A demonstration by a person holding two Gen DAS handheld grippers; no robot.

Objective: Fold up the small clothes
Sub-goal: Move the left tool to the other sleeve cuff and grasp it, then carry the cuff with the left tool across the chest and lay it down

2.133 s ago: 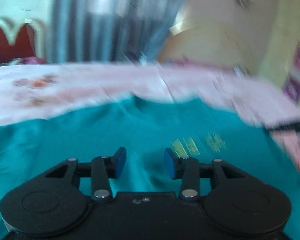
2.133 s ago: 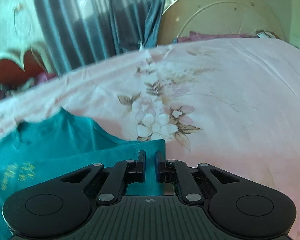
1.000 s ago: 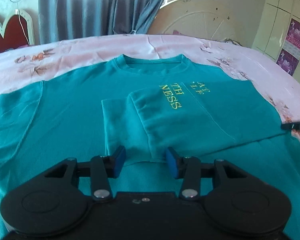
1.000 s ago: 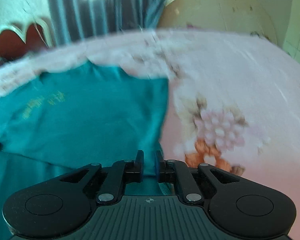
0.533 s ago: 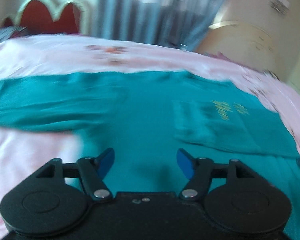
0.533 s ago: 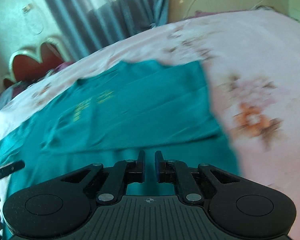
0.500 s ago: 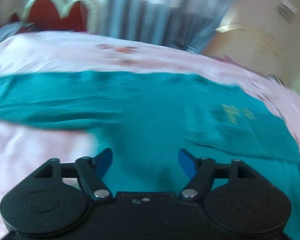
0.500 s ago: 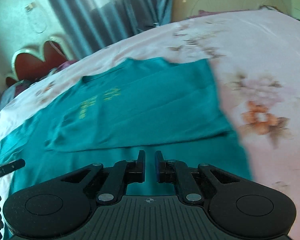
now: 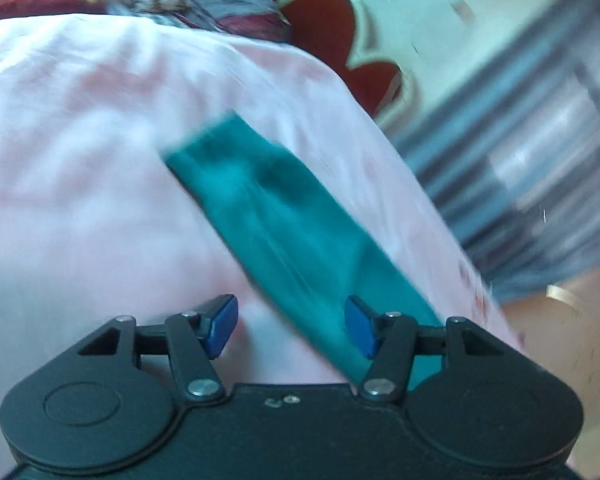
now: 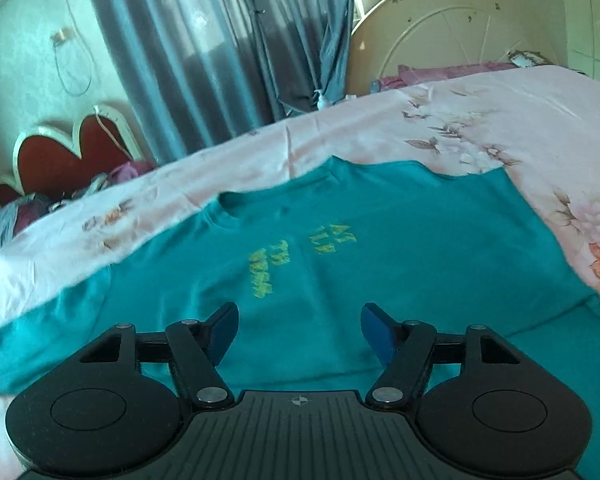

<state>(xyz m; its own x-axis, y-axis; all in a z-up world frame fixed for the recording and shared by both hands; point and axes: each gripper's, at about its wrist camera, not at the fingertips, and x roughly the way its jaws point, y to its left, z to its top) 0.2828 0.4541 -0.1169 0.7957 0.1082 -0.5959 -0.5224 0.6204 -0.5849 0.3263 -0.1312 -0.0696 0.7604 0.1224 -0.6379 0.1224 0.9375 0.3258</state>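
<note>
A teal T-shirt (image 10: 380,248) with yellow lettering lies flat on the pink floral bedsheet (image 10: 500,120), one side folded in over its front. My right gripper (image 10: 298,330) is open and empty, just above the shirt's lower middle. In the blurred left wrist view the shirt's outstretched sleeve (image 9: 284,216) runs away from the camera across the sheet (image 9: 80,180). My left gripper (image 9: 290,330) is open and empty over the near end of that sleeve.
A red scalloped headboard (image 10: 68,148) and bedding (image 9: 140,0) lie at the bed's head. Grey-blue curtains (image 10: 220,40) hang behind the bed. A round cream tabletop (image 10: 452,28) leans against the wall.
My right gripper has opened and swung left over the shirt's middle. My left gripper has swung left to the outstretched sleeve and stayed open.
</note>
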